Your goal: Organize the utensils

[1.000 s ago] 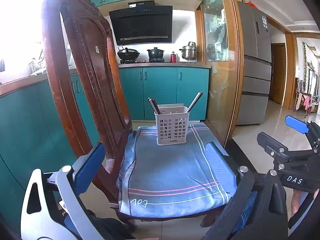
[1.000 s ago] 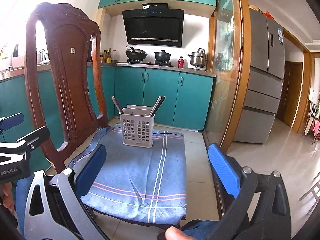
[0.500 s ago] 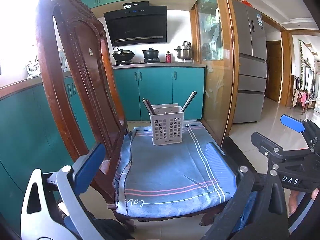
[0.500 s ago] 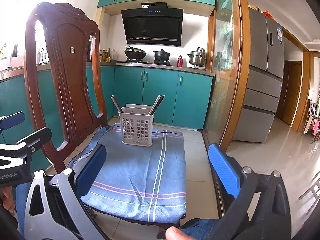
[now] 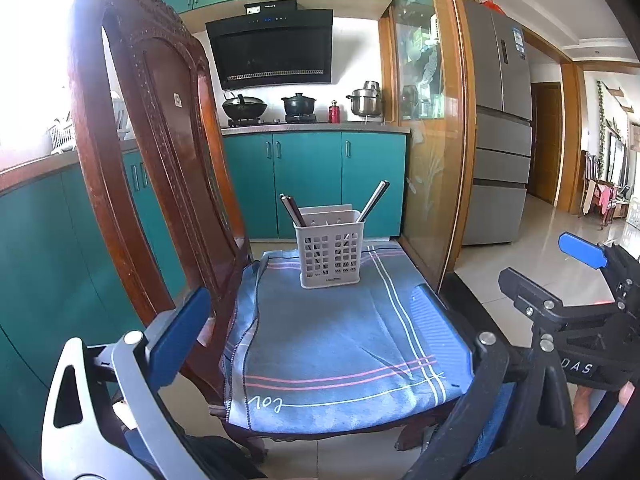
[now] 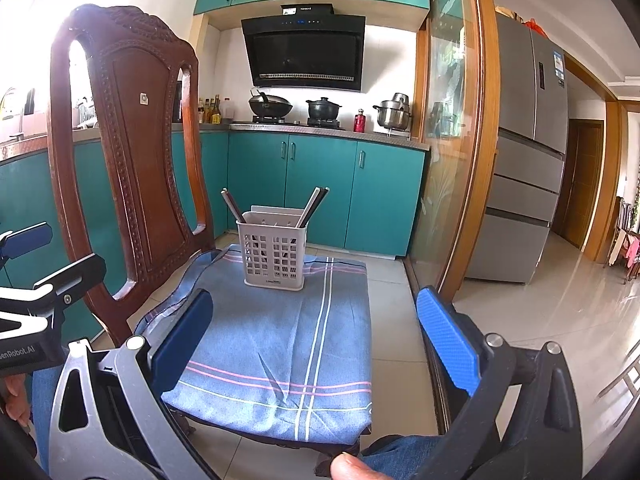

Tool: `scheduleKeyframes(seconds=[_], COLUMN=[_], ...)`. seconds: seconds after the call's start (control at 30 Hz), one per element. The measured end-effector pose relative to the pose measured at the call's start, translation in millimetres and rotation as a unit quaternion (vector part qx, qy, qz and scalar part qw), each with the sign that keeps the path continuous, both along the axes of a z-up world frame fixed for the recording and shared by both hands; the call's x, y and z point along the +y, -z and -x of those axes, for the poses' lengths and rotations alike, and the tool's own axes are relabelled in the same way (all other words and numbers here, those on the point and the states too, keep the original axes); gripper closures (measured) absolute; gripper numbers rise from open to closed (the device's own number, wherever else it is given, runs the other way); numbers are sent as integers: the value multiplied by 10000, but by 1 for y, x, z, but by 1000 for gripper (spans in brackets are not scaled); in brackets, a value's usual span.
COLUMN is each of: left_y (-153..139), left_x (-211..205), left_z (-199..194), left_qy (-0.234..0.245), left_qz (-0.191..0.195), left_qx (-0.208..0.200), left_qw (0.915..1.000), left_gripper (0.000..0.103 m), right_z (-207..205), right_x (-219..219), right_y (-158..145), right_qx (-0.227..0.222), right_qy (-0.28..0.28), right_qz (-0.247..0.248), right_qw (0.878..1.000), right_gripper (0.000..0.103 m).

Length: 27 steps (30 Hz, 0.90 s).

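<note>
Kitchen scene, seen from two hand-held grippers aimed at a carved dark-wood chair. The chair seat is covered w/ a blue-grey cloth striped in white and pink; stitched lettering shows near the cloth's front edge.

A white perforated utensil holder stands upright toward the back edge of the seat, roughly centred side to side. Dark chopsticks lean out at its left corner, and a second pair leans out at its right corner. Inner dividers show, but which compartment each pair sits in can't be told.

Left gripper: blue-padded fingers spread wide, nothing between them, hovering at the front edge of the seat, well apart from the holder. Right gripper: also spread wide and holding nothing, over the seat's front right corner. Each gripper shows at the edge of the other's view.

Room: teal base cabinets and teal upper cabinets, a grey counter w/ a gas hob carrying a wok and a black lidded pot. Beside them, a red bottle and a steel pot. Black range hood on the wall above. A wood-framed glass partition stands right of the counter, then a grey multi-door fridge. Glossy pale floor tiles. Strong daylight at left.
</note>
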<state>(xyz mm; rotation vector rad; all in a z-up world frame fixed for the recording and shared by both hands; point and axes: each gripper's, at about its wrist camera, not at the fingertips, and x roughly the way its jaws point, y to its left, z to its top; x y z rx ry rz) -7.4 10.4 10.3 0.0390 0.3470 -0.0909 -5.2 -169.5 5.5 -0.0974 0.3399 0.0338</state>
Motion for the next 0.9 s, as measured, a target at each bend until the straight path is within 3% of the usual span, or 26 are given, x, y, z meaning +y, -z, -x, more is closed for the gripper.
scheduleKeyframes(seconds=[0.43, 0.9], left_y=[4, 22], left_x=[0, -11], left_z=[-5, -28], left_qy=[-41, 26], left_qz=[102, -6], left_qx=[63, 416], left_qw=[9999, 9991], left_gripper=[3, 3], right_z=[-2, -18], right_x=[-1, -9], right_y=[6, 21], right_qx=[82, 335], right_qy=[-4, -32], right_qz=[-3, -65], right_qw=[10000, 9994], right_gripper=[3, 3])
